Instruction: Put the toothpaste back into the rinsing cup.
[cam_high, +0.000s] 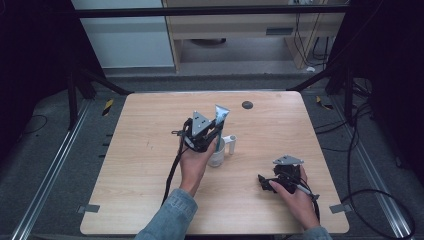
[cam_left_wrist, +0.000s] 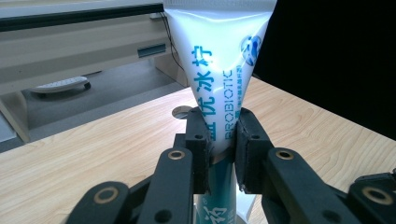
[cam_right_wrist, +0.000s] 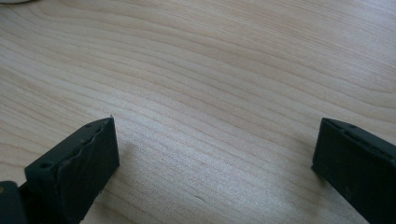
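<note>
The tube (cam_left_wrist: 219, 79) stands upright above the cup (cam_high: 218, 154) at mid-table, pinched low by the left gripper (cam_left_wrist: 219, 140); its "PROBIOTIC" print reads in the left gripper view. The right gripper (cam_right_wrist: 215, 158) rests wide open and empty on the table (cam_high: 150, 165), well apart.

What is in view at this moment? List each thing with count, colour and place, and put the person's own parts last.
toothpaste tube: one, white with blue print, upright, clamped between the left gripper's jaws, lower end in the cup.
cup: one, white with a side handle, mid-table, right of the left hand.
table: one, light wood, square.
round hole cover: one, dark, near the table's far edge.
cabinet: one, beige, beyond the table.
left gripper: one, black, shut on the tube above the cup.
right gripper: one, black, jaws wide apart, low over bare wood at the near right.
hands and denim sleeves: two, entering from the bottom.
</note>
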